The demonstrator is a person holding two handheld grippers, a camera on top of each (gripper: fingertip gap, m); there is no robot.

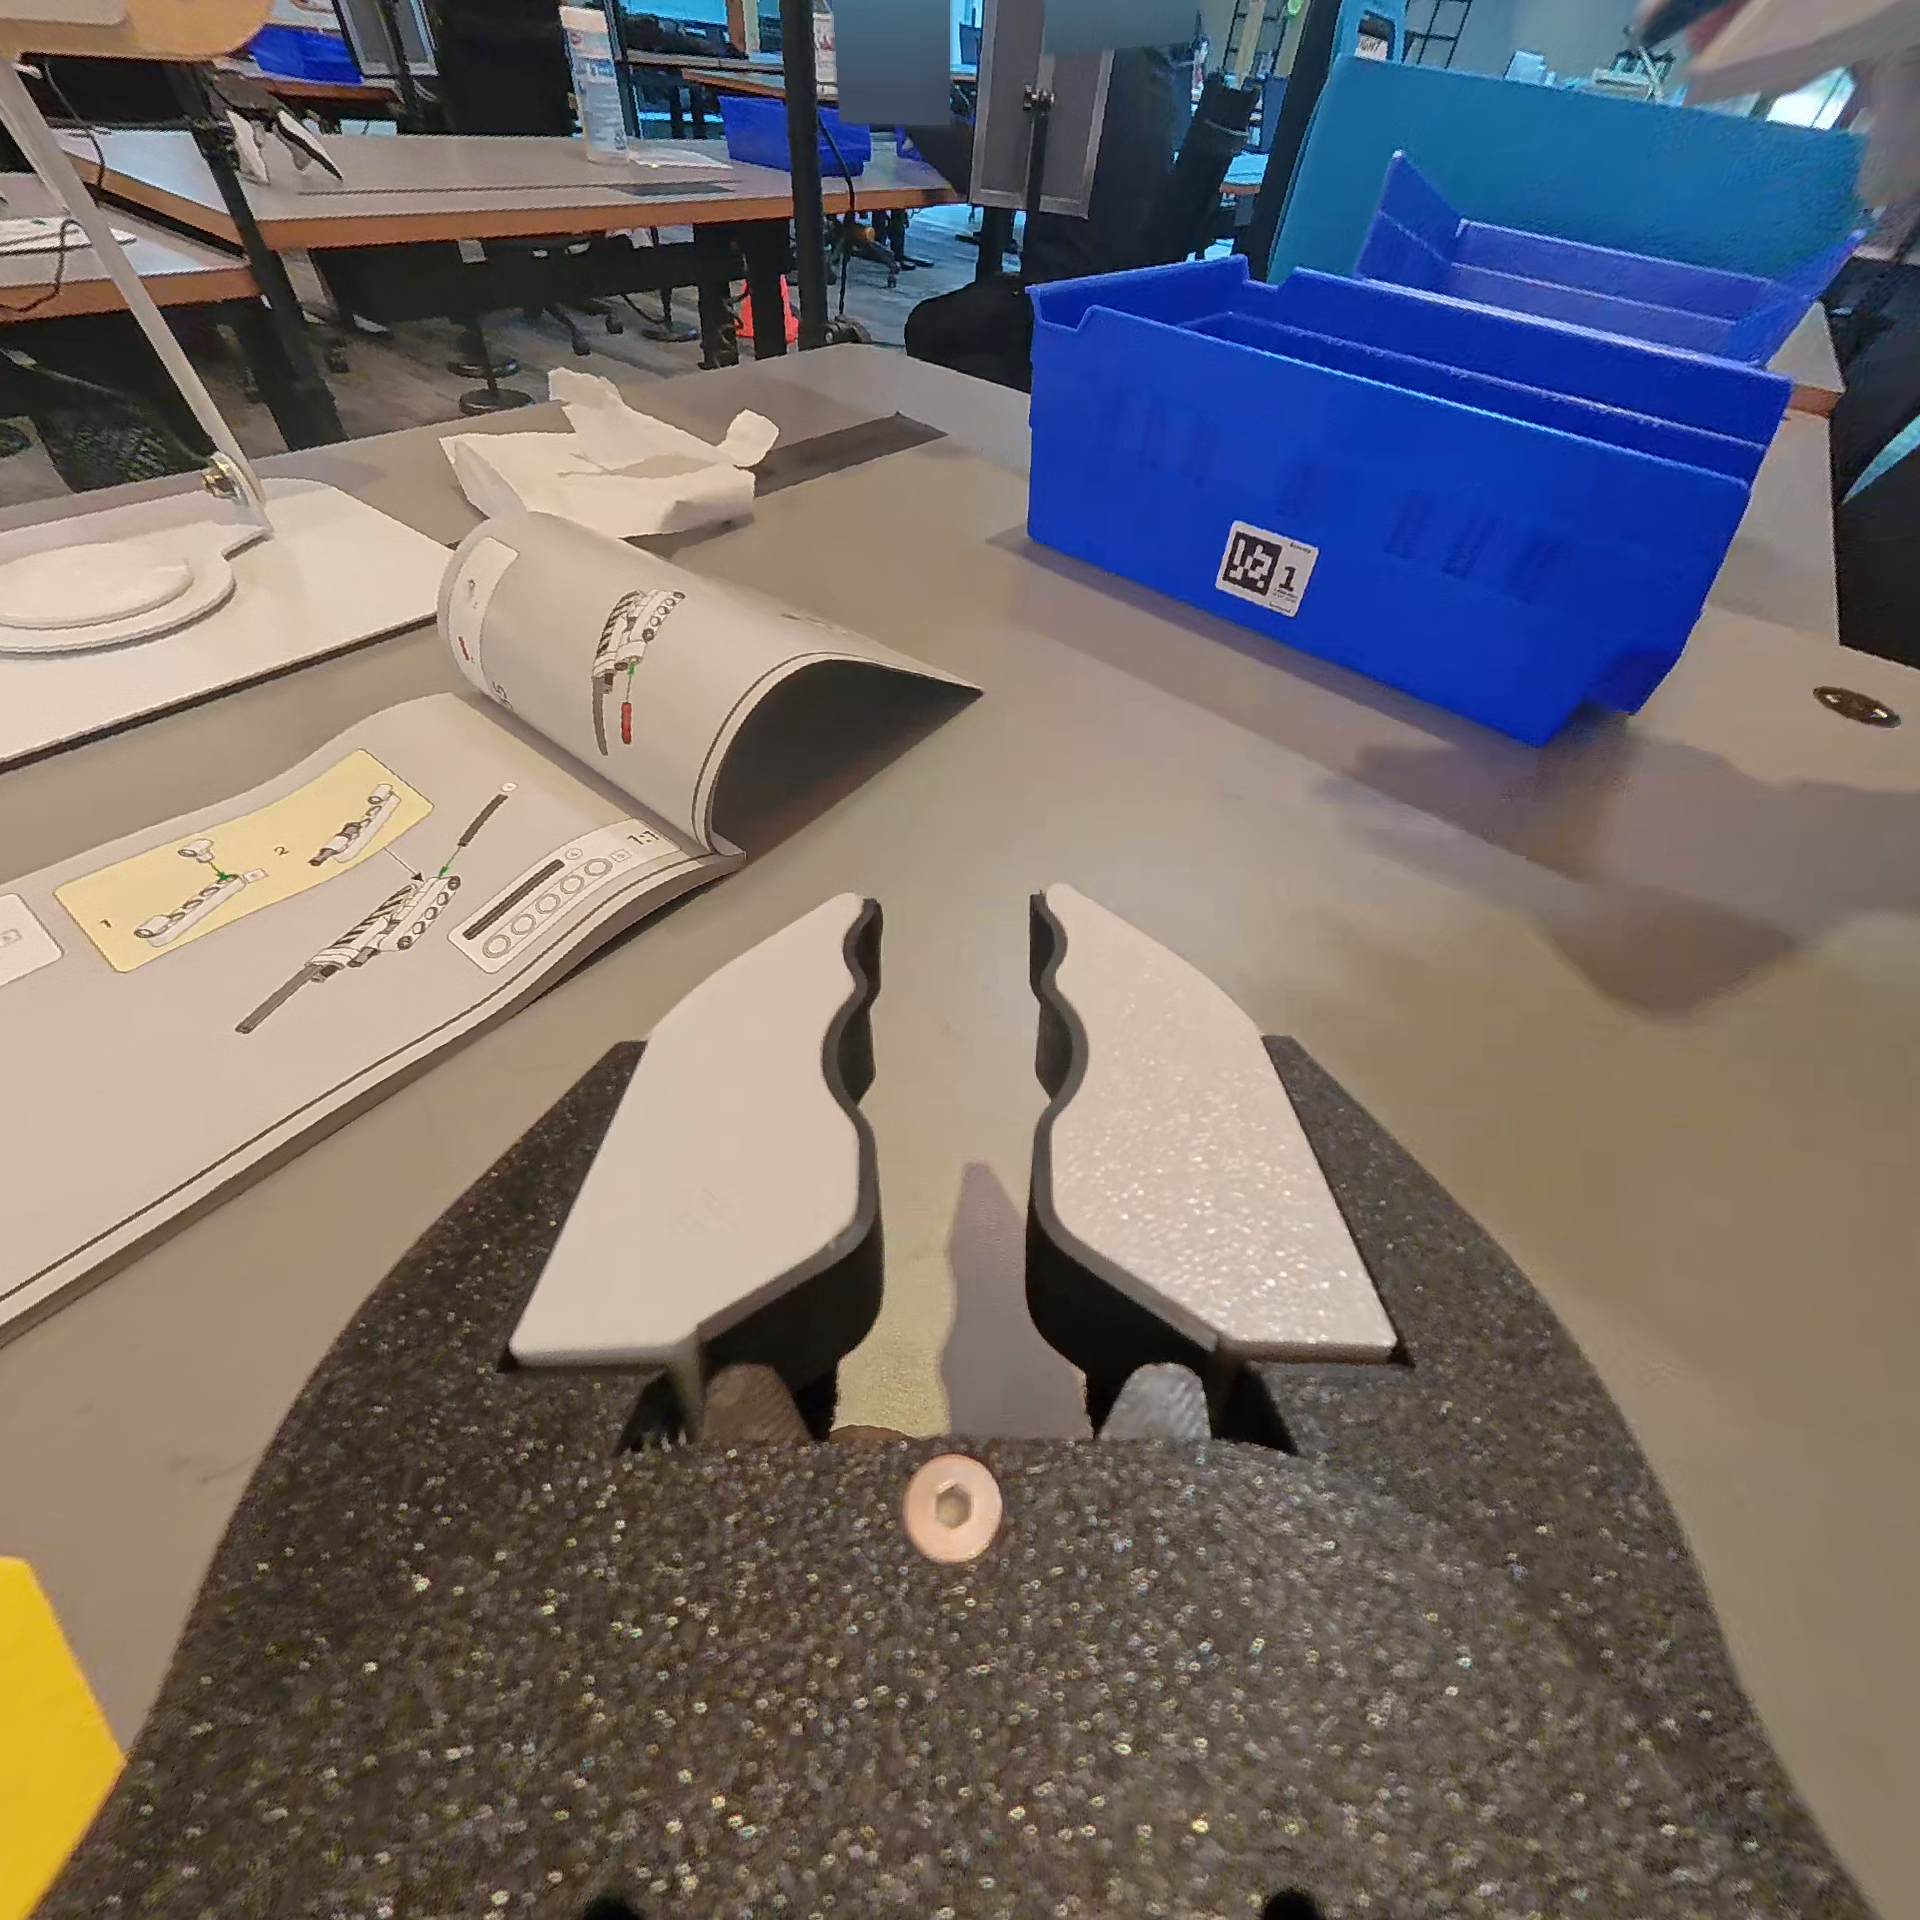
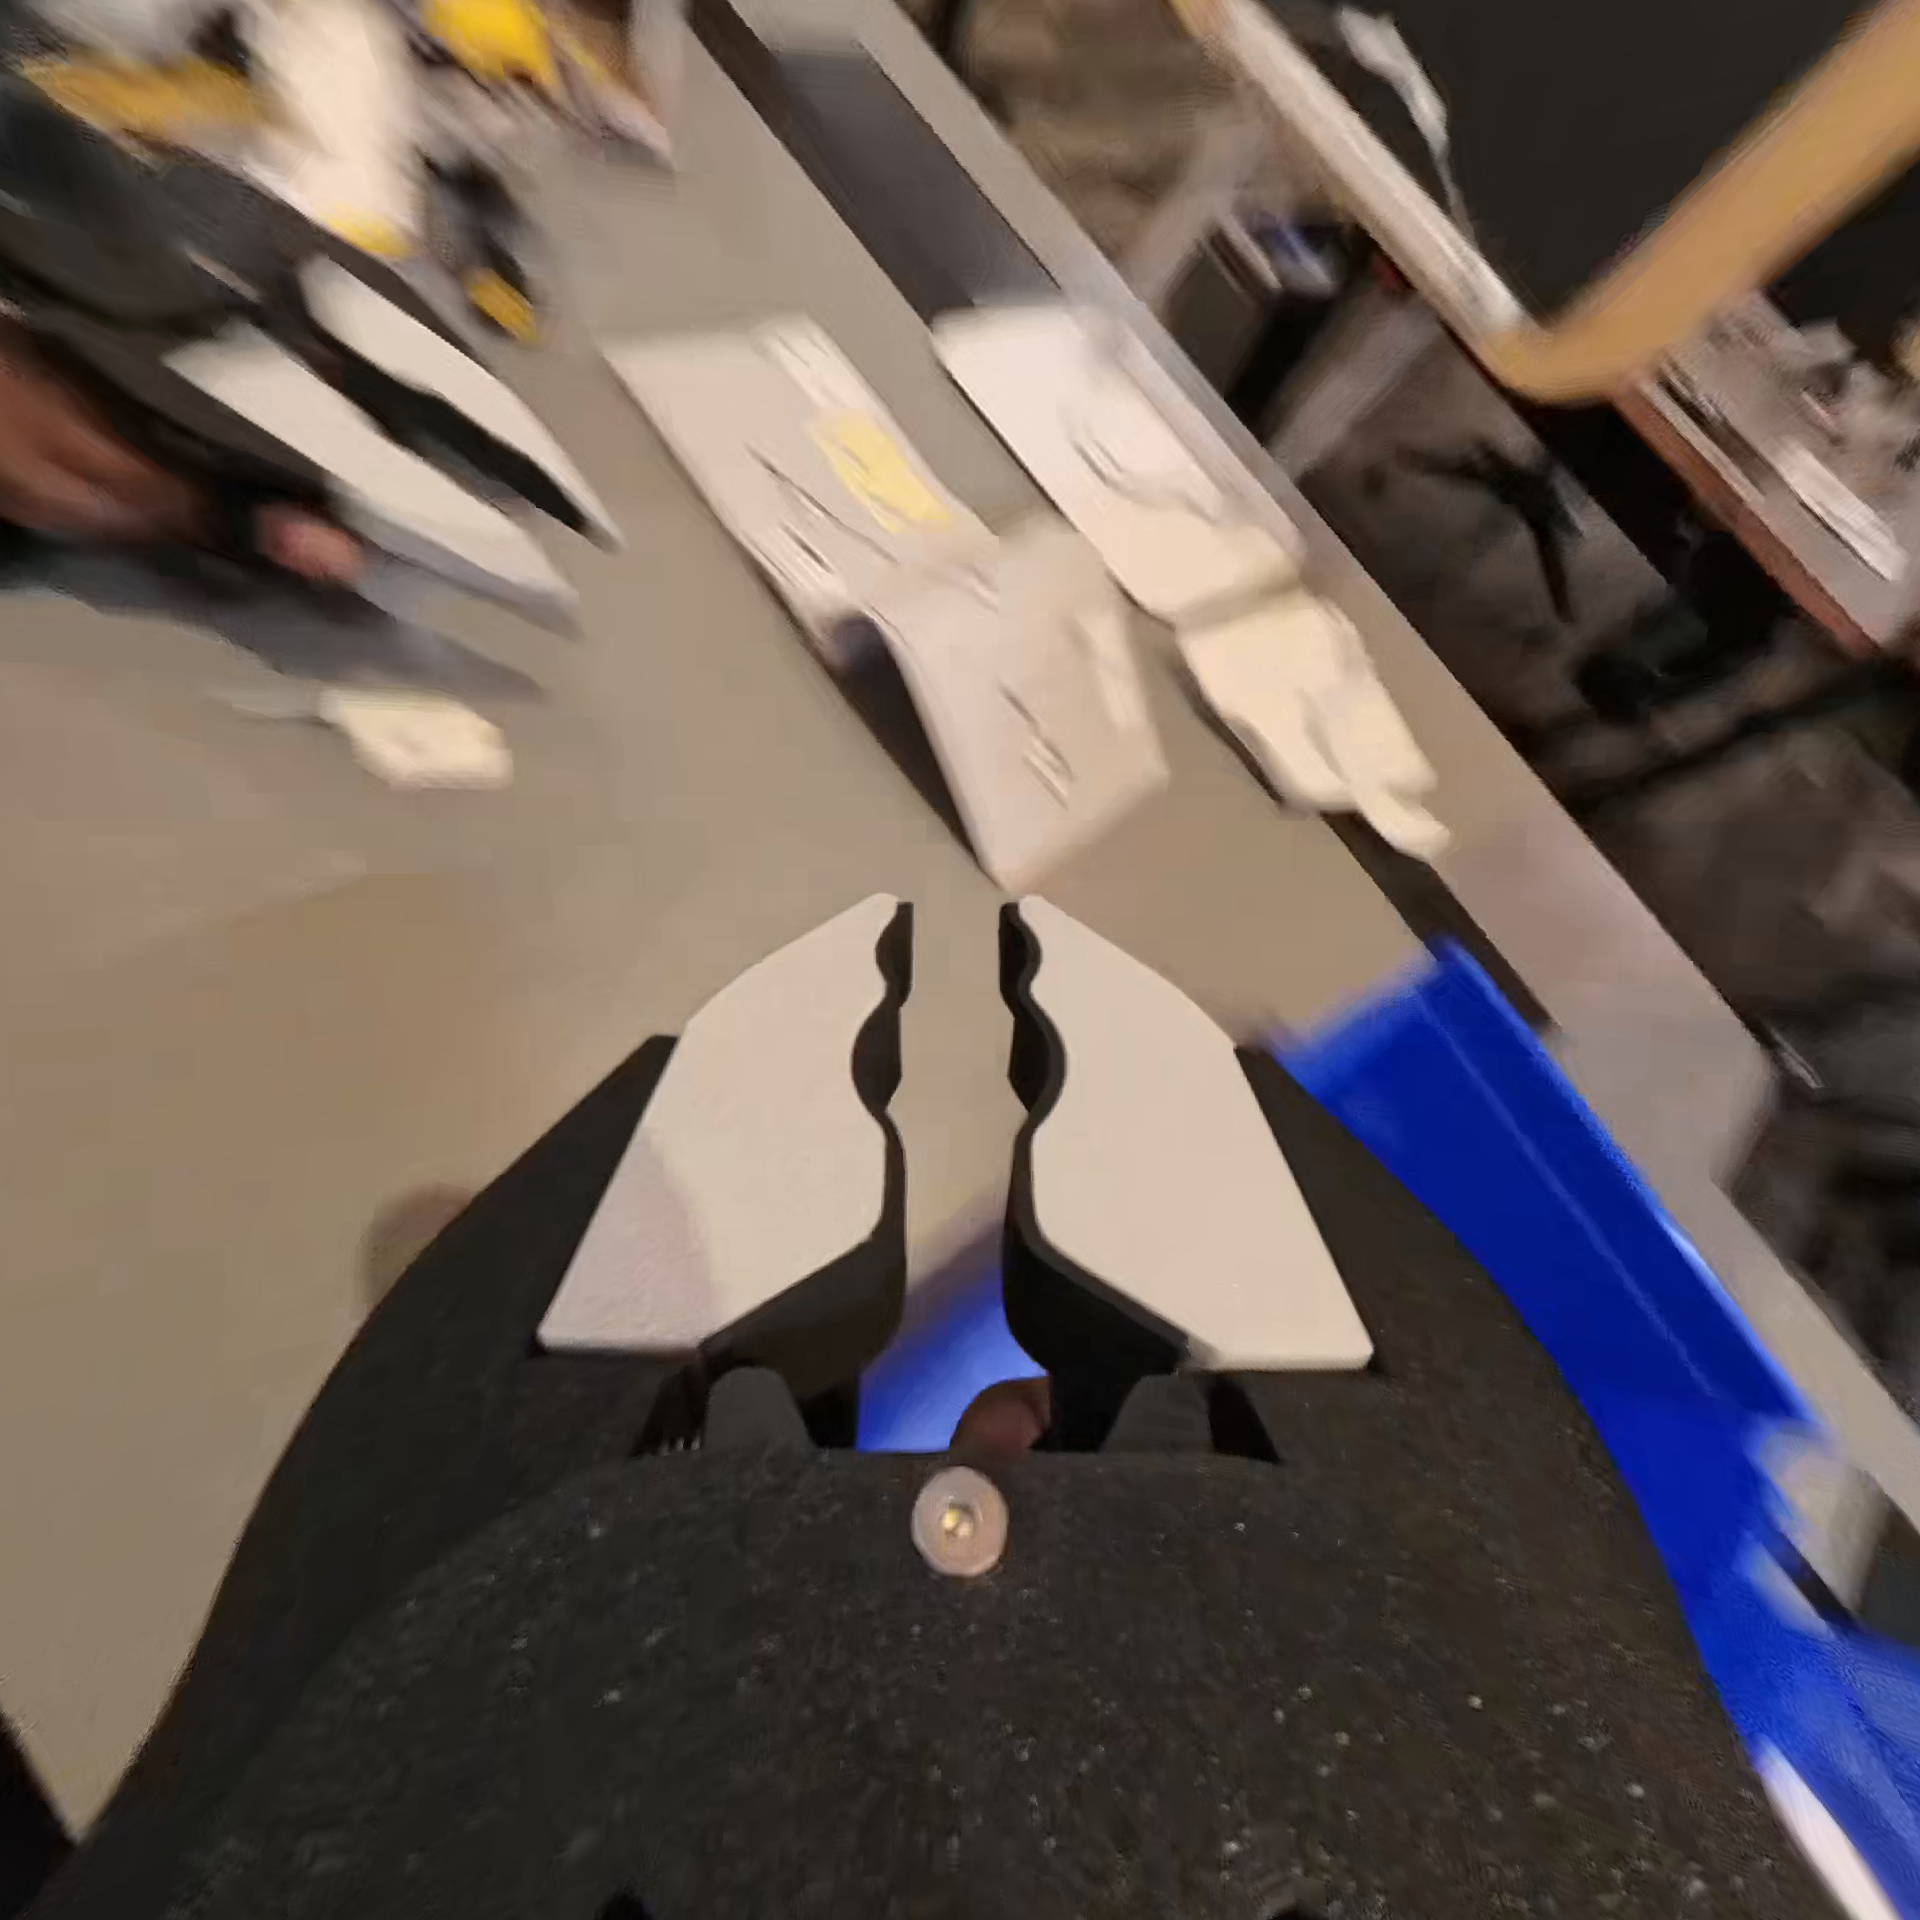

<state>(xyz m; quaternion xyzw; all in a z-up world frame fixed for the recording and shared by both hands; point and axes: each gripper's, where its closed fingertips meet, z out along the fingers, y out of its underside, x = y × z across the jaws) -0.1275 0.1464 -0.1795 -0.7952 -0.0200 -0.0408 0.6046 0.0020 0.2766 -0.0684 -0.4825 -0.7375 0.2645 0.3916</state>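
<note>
My left gripper (image 1: 956, 914) is open with nothing between its pads, low over the bare grey table (image 1: 1195, 852). An open instruction booklet (image 1: 364, 904) lies just to its left, one page curling up. A blue bin (image 1: 1382, 488) stands ahead to the right. My right gripper (image 2: 956, 920) is open with nothing between its pads, above the table, tilted, in a blurred view. The booklet (image 2: 997, 717) lies just beyond its tips. The left gripper (image 2: 416, 457) shows at the upper left, with a small white piece (image 2: 426, 743) on the table below it. The blue bin's rim (image 2: 1558, 1195) is at the lower right.
A crumpled white tissue (image 1: 613, 468) lies behind the booklet, and shows in the right wrist view (image 2: 1309, 707). A white lamp base (image 1: 156, 592) stands at the left. A second blue bin (image 1: 1600, 270) sits behind the first. A yellow object (image 1: 42, 1714) is at the bottom left. One gripper's finger ends stand about 20 cm off the other's. My left gripper is the nearer one to the small white piece (image 2: 426, 743): about 9 cm, against 25 cm.
</note>
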